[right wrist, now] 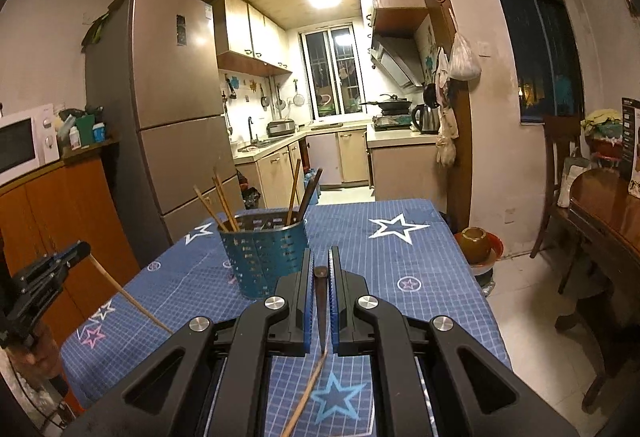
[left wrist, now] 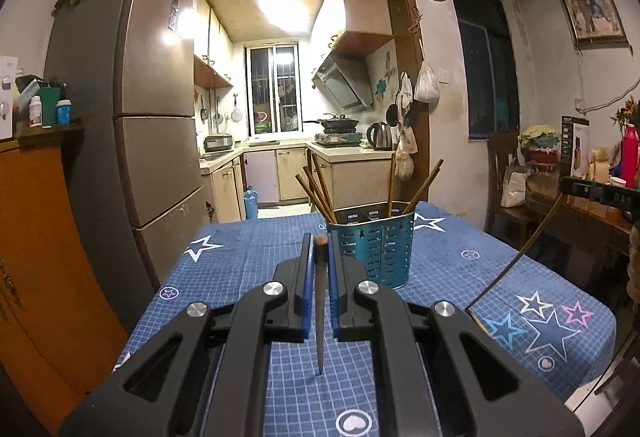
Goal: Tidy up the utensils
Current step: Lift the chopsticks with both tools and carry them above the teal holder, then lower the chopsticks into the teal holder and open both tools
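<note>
**A:** Left wrist view first: your left gripper is clamping a chopstick, pads pinching it near its thick end while the thin end is hanging down toward you at 6 o'clock, above the blue star tablecloth. The teal utensil holder is sitting just beyond the claw at about 1 o'clock, with several chopsticks already leaning out of it.

**B:** And the other hand?

**A:** In the right wrist view, your right gripper is closed the same way on a second chopstick, thick end between the blue pads, the rest trailing down and curving off toward 7 o'clock. From this side the utensil holder is standing at 11 o'clock, close ahead. Your left gripper is showing at the 9 o'clock edge with its stick angling down across the cloth.

**B:** So how should I be finishing this drop?

**A:** I'd say you are carrying both sticks in for insertion. You are gripping the top ends, so the long free tips are swinging below; be lifting each hand until its tip is clearing the holder's rim before you are moving over it. Bring one hand in at a time, so the sticks are not crossing above the opening. Aim for a gap away from the leaning sticks, which could deflect the tip, and keep the pads shut until the tip is well inside.
</note>
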The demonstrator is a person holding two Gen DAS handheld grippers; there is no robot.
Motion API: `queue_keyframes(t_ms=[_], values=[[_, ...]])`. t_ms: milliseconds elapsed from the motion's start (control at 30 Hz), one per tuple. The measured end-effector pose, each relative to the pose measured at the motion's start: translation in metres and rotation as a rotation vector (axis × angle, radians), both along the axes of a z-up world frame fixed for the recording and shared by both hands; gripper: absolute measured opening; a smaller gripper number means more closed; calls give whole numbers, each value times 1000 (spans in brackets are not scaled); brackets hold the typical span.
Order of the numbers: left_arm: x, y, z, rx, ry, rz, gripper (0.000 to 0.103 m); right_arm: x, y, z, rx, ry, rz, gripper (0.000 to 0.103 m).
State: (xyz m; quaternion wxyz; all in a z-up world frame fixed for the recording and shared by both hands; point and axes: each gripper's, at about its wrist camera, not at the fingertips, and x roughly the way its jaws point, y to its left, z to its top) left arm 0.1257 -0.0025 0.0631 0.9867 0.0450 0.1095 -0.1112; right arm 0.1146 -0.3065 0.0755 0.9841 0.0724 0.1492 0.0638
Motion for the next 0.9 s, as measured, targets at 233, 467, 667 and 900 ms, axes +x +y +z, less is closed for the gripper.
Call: queue_keyframes(t_ms=[233, 467, 667, 900], values=[[9, -7, 0, 14, -6, -11, 5, 10, -2, 14, -16, -14, -6, 8], [27, -5, 9, -15, 39, -34, 5, 18, 4, 34, -42, -27, 8, 8], [45, 4, 16, -29, 101, -46, 5, 19, 14, 53, -67, -39, 34, 8], [50, 3, 45, -52, 99, -65, 5, 31, 32, 74, -73, -11, 91, 8]])
